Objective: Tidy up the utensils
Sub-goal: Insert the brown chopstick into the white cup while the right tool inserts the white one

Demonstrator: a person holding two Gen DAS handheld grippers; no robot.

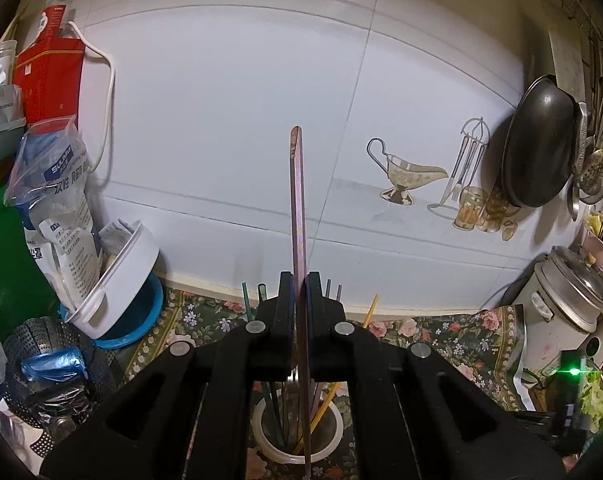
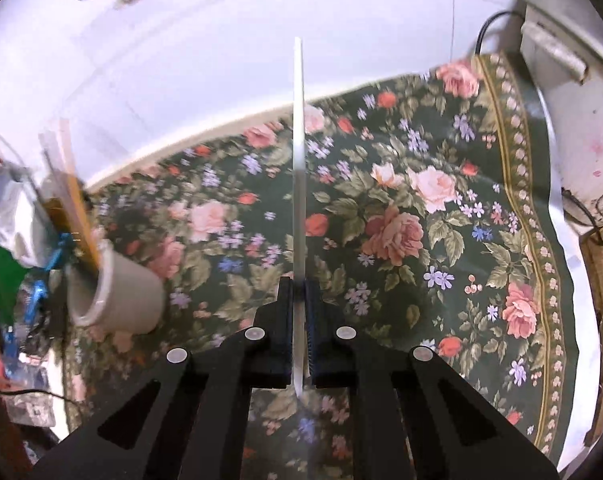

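Observation:
My left gripper (image 1: 300, 280) is shut on a dark reddish-brown chopstick (image 1: 297, 200) that points up toward the tiled wall; its lower end reaches down over a white utensil cup (image 1: 329, 436) that holds several chopsticks. My right gripper (image 2: 299, 284) is shut on a white chopstick (image 2: 298, 152), held above the floral tablecloth (image 2: 421, 200). The same white cup (image 2: 117, 292) with chopsticks in it shows at the left of the right wrist view, blurred.
In the left wrist view a white lidded container (image 1: 117, 280), a plastic bag (image 1: 57, 192), a red box (image 1: 49, 80) and a metal steamer basket (image 1: 53, 368) crowd the left. A black wok (image 1: 541, 144) hangs at right above a rice cooker (image 1: 561, 300).

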